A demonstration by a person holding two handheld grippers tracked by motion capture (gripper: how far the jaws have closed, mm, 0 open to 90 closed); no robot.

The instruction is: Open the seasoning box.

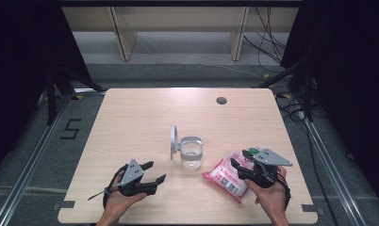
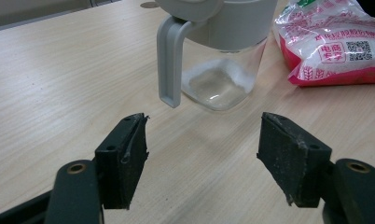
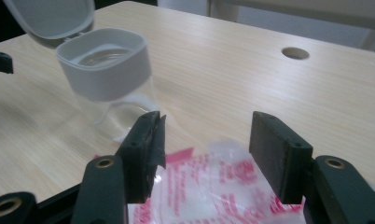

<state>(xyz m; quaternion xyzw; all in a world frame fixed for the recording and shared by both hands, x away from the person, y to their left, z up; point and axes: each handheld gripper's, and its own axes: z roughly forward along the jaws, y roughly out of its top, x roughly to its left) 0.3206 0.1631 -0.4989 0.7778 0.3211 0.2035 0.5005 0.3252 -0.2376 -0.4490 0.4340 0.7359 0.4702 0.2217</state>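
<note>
A clear square jar [image 1: 192, 156] with a grey rim stands at the table's middle, and its grey lid [image 1: 173, 141] is flipped up on its left side. A pink and white plastic bag [image 1: 224, 178] lies just right of the jar. My left gripper [image 1: 155, 171] rests open near the front left, pointing at the jar [image 2: 223, 51], with nothing between its pads. My right gripper [image 1: 239, 158] hovers open over the bag's upper end; the bag [image 3: 213, 186] shows under its jaws, with the jar [image 3: 106, 70] and lid [image 3: 50, 18] beyond.
A round cable hole [image 1: 221, 100] sits near the table's far right edge. Behind the table [image 1: 131, 117] stand pale wooden frame legs [image 1: 123, 37], with cables [image 1: 267, 42] trailing on the floor at right. Black curtains flank both sides.
</note>
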